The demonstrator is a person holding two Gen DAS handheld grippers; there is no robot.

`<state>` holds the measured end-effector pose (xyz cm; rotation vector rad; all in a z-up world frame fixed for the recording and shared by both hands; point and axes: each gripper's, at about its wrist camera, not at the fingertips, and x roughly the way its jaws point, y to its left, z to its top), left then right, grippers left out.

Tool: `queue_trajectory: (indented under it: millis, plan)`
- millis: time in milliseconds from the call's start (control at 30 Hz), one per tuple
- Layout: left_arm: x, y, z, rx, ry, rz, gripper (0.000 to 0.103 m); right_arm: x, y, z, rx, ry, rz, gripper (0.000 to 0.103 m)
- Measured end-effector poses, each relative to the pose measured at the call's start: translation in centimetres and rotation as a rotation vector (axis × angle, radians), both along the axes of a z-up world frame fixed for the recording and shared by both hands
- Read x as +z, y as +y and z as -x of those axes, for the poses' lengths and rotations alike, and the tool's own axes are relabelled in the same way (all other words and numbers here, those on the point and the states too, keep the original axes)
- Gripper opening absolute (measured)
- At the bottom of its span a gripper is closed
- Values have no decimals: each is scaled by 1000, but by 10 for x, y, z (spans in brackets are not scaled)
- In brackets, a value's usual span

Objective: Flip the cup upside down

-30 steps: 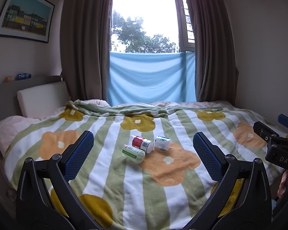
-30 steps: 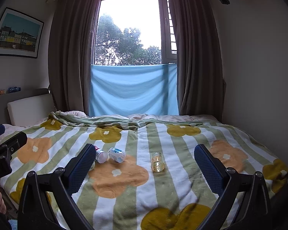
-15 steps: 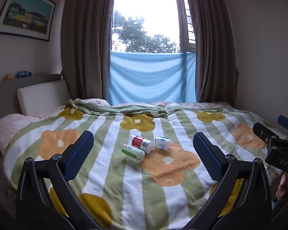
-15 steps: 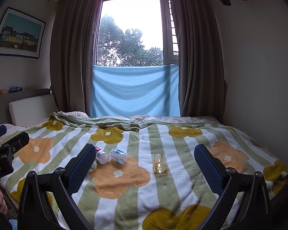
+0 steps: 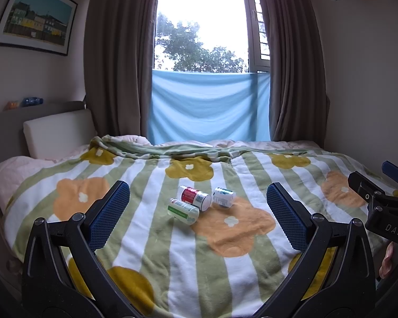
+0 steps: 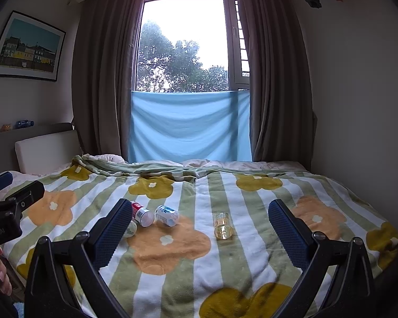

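Note:
A small clear glass cup point(image 6: 222, 225) stands on the flowered blanket point(image 6: 225, 265), seen in the right wrist view only. My right gripper point(image 6: 199, 228) is open and empty, held back from the cup, which lies between its fingers and farther away. My left gripper point(image 5: 199, 212) is open and empty, pointing at three small bottles. The cup is out of the left wrist view. The right gripper's body shows at the right edge of the left wrist view point(image 5: 379, 206).
Three small bottles lie on the blanket left of the cup: red-labelled point(image 6: 142, 213), blue-labelled point(image 6: 167, 215) and green-labelled point(image 5: 183, 211). A headboard point(image 5: 55, 132) stands at the left, a wall at the right, a curtained window point(image 6: 188, 79) behind.
Both views have shifted slightly. The right gripper has moved a little closer to the bed. Nothing on the bed has moved.

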<state>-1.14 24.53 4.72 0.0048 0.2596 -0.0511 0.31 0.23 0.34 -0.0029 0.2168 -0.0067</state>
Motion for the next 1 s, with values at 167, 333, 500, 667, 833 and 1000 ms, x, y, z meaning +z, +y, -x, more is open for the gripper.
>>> queue_trajectory:
  millis: [167, 333, 500, 667, 833, 1000]
  plan:
    - [0, 0, 0, 0, 0, 1, 103, 0, 1, -1, 3, 1, 0, 102]
    - [0, 1, 0, 0, 0, 1, 103, -2, 4, -1, 10, 0, -2, 102]
    - [1, 0, 1, -3, 2, 5, 103, -2, 4, 0, 9, 0, -1, 102]
    - [1, 0, 0, -4, 2, 7, 103, -2, 3, -1, 9, 1, -2, 102]
    - [1, 0, 0, -5, 4, 6, 103, -3, 5, 0, 10, 1, -2, 102]
    - [0, -2, 1, -6, 7, 5, 103, -3, 5, 0, 9, 1, -3, 102]
